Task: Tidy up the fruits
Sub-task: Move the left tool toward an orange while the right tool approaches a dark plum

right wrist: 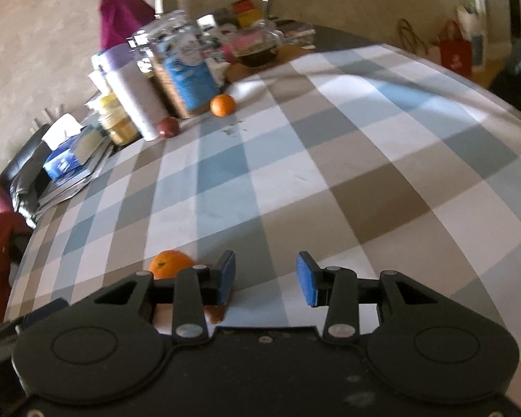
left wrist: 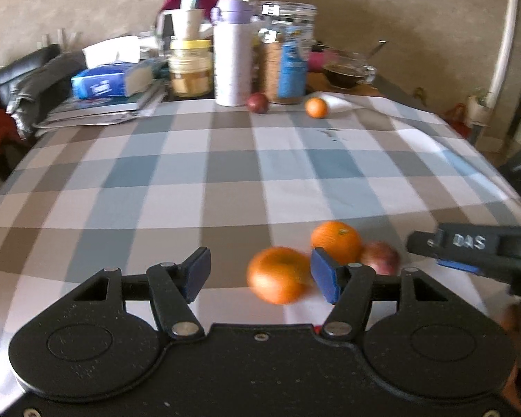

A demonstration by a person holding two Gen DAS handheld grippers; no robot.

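My left gripper [left wrist: 260, 267] stands open over the checked tablecloth [left wrist: 191, 173]. A blurred orange [left wrist: 278, 274] lies between its blue pads, close to the right pad and far from the left one. Just beyond sit a second orange [left wrist: 337, 241] and a red apple [left wrist: 380, 257], side by side. My right gripper [right wrist: 265, 274] is open with only cloth between its pads. An orange [right wrist: 172, 264] shows past its left finger, and a reddish fruit [right wrist: 215, 312] is mostly hidden under that finger. At the far side lie a small orange [left wrist: 316, 107] and a dark red fruit [left wrist: 257, 103].
Along the far edge stand a white bottle [left wrist: 231, 55], jars [left wrist: 191, 69], a blue-labelled container [left wrist: 291, 66], a glass bowl [left wrist: 347, 69], a tissue box [left wrist: 100, 83] and stacked papers [left wrist: 104, 111]. The right tool's black housing [left wrist: 476, 246] enters the left wrist view from the right.
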